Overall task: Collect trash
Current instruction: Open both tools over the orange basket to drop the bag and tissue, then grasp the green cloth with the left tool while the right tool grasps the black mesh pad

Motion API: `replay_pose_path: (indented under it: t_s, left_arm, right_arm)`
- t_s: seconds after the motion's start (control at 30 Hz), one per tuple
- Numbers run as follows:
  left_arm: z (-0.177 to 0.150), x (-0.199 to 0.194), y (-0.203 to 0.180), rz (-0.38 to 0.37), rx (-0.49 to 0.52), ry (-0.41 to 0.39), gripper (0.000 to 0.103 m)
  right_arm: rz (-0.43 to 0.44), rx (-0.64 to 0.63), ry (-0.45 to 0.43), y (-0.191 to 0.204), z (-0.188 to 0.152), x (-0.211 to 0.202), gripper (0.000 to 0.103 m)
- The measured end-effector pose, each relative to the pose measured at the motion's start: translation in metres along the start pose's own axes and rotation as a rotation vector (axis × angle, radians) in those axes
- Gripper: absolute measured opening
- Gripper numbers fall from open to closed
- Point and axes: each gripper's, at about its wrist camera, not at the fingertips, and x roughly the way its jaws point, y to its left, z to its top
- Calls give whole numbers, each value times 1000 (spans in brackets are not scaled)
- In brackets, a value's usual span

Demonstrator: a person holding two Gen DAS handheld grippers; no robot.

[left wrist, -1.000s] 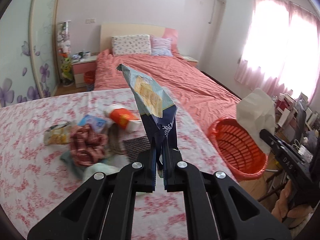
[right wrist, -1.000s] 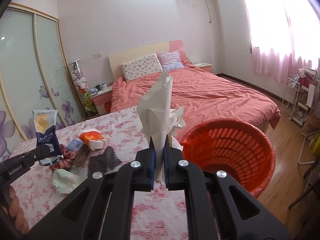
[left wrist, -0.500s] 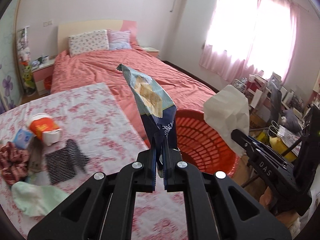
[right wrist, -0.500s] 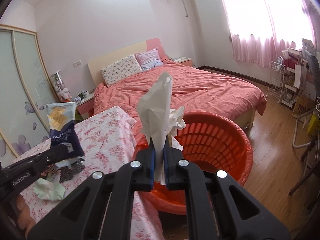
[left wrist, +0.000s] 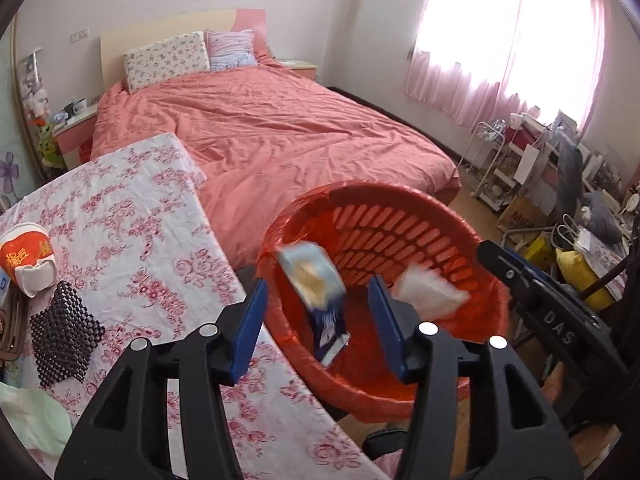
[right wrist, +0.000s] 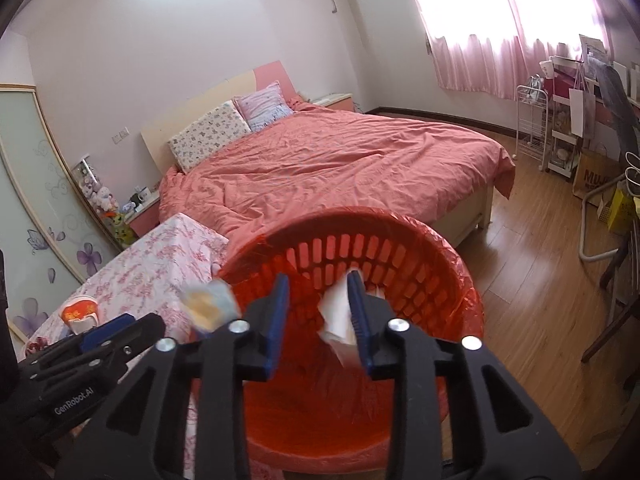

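Observation:
A red plastic basket (left wrist: 400, 216) with a red liner stands beside the flowered table; it also shows in the right wrist view (right wrist: 400, 236). My left gripper (left wrist: 318, 326) is open above the basket, and a blue chip bag (left wrist: 316, 284) is falling between its fingers, blurred. The bag also shows in the right wrist view (right wrist: 208, 304). My right gripper (right wrist: 318, 316) is open over the basket, and a white tissue (right wrist: 338, 312) is dropping from it, touching the right finger. The tissue shows in the left wrist view (left wrist: 428, 294).
On the flowered tablecloth (left wrist: 132, 240) lie an orange-and-white cup (left wrist: 26, 258), a black mesh piece (left wrist: 60, 338) and a pale green cloth (left wrist: 28, 416). A pink bed (left wrist: 272, 136) lies behind. Shelves and clutter (left wrist: 560, 168) fill the right side.
Both grippers moved over the basket and opened. The chip bag and the tissue left the jaws and are falling into the basket.

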Motion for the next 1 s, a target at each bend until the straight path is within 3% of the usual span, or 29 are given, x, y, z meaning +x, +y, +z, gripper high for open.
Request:
replay_pose_path:
  t_s: [0.13, 0.4, 0.8, 1.0]
  left_arm:
    - [-7, -8, 10, 44, -21, 13, 59]
    - [-33, -44, 53, 187, -62, -7, 76]
    - [-82, -114, 155, 398, -190, -43, 80]
    - [-101, -138, 201, 444, -270, -61, 80]
  right_arm:
    - [-28, -21, 3, 3, -6, -1, 45]
    - [-19, -77, 9, 32, -9, -16, 54]
    - [81, -228, 71, 129, -41, -24, 55]
    - [152, -300, 138, 189, -64, -13, 55]
